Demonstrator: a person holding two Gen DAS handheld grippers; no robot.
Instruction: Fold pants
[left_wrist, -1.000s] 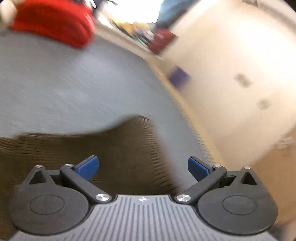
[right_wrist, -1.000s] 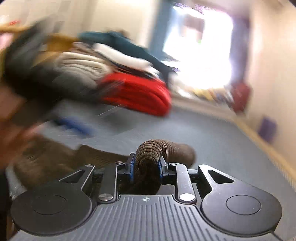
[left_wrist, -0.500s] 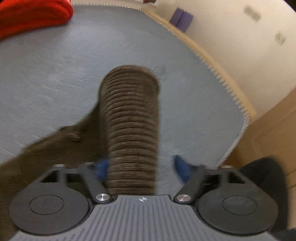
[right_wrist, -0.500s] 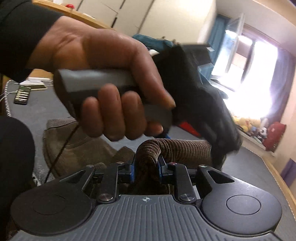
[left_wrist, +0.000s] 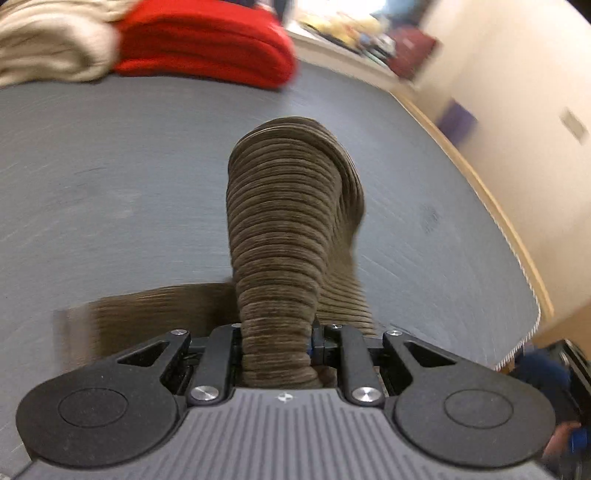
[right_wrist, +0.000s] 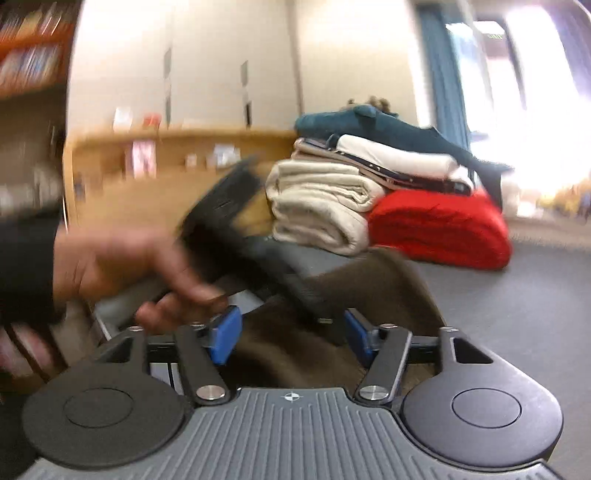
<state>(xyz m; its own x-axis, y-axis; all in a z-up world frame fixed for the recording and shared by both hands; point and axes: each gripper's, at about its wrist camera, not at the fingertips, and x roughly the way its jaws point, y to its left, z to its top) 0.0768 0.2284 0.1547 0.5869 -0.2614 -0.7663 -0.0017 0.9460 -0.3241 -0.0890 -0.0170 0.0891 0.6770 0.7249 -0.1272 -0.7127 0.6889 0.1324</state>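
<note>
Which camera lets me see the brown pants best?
The left wrist view: the brown pants rise sharp and ribbed from the left gripper, which pinches them. The right wrist view shows them blurred, partly behind a hand.

The left gripper (left_wrist: 275, 341) has just been closing and its jaws now pinch a bunched fold of the pants (left_wrist: 288, 229), pointing steeply downward. The right gripper (right_wrist: 291, 338) has just been opening, its blue pads (right_wrist: 225, 334) apart, apparently gripping nothing. The person's left hand (right_wrist: 122, 269) holds the left gripper's handle.
</note>
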